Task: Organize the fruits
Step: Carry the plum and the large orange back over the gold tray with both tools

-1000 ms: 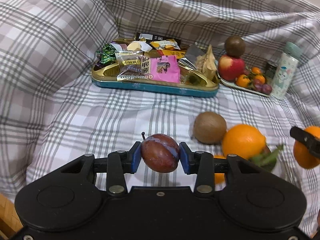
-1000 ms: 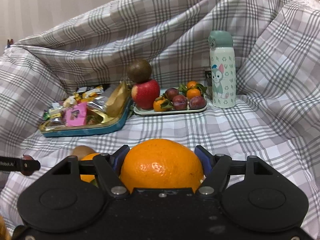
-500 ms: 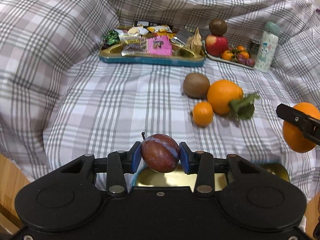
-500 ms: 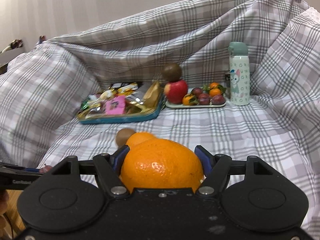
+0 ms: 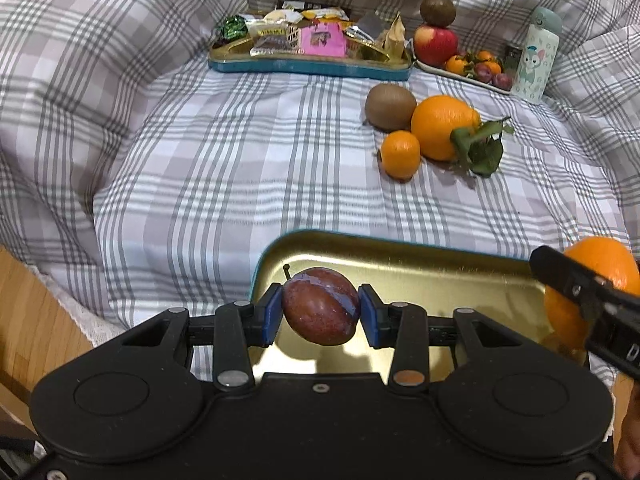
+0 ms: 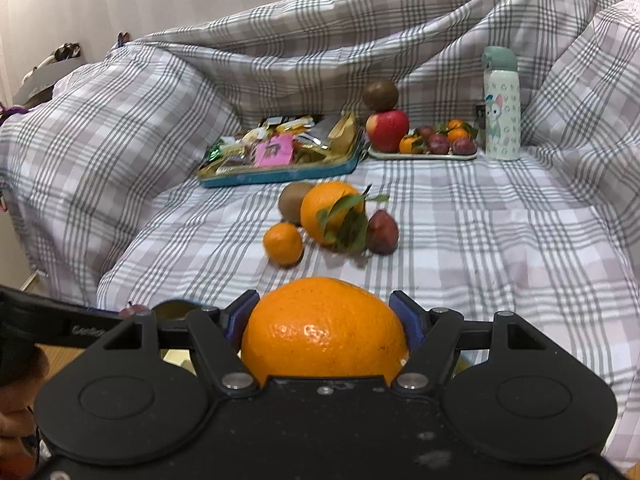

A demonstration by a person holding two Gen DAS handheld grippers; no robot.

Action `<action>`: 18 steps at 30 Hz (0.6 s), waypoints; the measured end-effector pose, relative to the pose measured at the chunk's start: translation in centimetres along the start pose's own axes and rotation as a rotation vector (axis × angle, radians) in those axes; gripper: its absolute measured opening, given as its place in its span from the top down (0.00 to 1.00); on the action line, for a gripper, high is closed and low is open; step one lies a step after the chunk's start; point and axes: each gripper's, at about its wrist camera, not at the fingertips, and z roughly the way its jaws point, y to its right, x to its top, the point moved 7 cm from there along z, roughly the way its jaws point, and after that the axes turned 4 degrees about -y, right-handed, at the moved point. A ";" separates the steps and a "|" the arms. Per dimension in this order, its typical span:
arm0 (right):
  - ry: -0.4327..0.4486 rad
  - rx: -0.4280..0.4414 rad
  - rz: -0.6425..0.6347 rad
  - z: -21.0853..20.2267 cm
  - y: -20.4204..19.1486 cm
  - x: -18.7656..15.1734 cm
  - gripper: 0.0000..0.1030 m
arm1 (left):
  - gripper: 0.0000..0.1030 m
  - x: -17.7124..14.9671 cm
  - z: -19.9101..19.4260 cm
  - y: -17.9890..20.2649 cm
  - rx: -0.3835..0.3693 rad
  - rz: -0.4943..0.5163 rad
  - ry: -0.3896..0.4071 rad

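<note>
The left claw (image 5: 320,311) is squeezed shut on a dark red plum (image 5: 320,306), with a blue pad on each side of it. The plum hangs just over the near left end of a gold tray (image 5: 420,276) with a teal rim, and it does not seem to be touching the bottom. The right claw (image 6: 323,330) grips a big orange (image 6: 324,330), and in the left view that orange sits over the right end of the same tray. The tray looks bare inside, so the job seems to be near its start: two fruits are about to go in, but none is in yet. More fruit waits on the checked cloth (image 5: 240,160) farther out. There is a kiwi (image 5: 390,107), a second big orange with leaves (image 5: 438,126), and a little orange (image 5: 400,155), all close together, and the right view also shows one more plum (image 6: 382,232) just beside the leaves. These four are likely still to be moved. At the back, a blue tin (image 5: 308,66) is full of snack packs. Next to it, a small plate (image 6: 422,156) holds an apple (image 6: 387,130) with a kiwi on top, plus some small oranges and plums. A pale bottle (image 6: 502,108) stands by that plate.
</note>
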 end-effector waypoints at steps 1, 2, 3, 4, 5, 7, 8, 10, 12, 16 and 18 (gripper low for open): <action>-0.003 0.002 -0.003 -0.1 -0.1 -0.2 0.28 | 0.52 -0.1 0.0 0.0 0.001 -0.001 -0.004; -0.005 0.004 -0.007 -0.2 -0.2 -0.4 0.28 | 0.52 -0.3 0.0 0.1 0.004 -0.001 -0.007; -0.007 0.005 -0.012 -0.3 -0.4 -0.7 0.28 | 0.52 -0.3 0.1 0.1 0.007 0.000 -0.010; -0.007 0.006 -0.019 -0.5 -0.5 -0.9 0.28 | 0.52 -0.4 0.2 0.1 0.010 0.000 -0.012; -0.008 0.008 -0.027 -0.6 -0.6 -1.1 0.28 | 0.52 -0.5 0.3 0.1 0.012 -0.001 -0.017; -0.012 0.010 -0.041 -0.7 -0.9 -1.4 0.28 | 0.52 -0.7 0.6 0.1 0.011 -0.004 -0.028; -0.016 0.013 -0.049 -0.7 -1.0 -1.6 0.28 | 0.52 -0.8 0.8 0.1 0.011 -0.006 -0.034; -0.026 0.019 -0.060 -0.6 -1.2 -2.0 0.28 | 0.52 -0.9 1.0 0.1 0.012 -0.009 -0.040; -0.038 0.024 -0.069 -0.5 -1.5 -2.3 0.28 | 0.52 -1.0 1.2 -0.1 0.015 -0.012 -0.048; -0.060 0.031 -0.093 0.0 -1.9 -2.8 0.28 | 0.52 -1.0 1.6 -0.4 0.016 -0.019 -0.057; -0.067 0.035 -0.100 0.1 -2.1 -3.1 0.28 | 0.52 -0.9 1.8 -0.5 0.015 -0.021 -0.060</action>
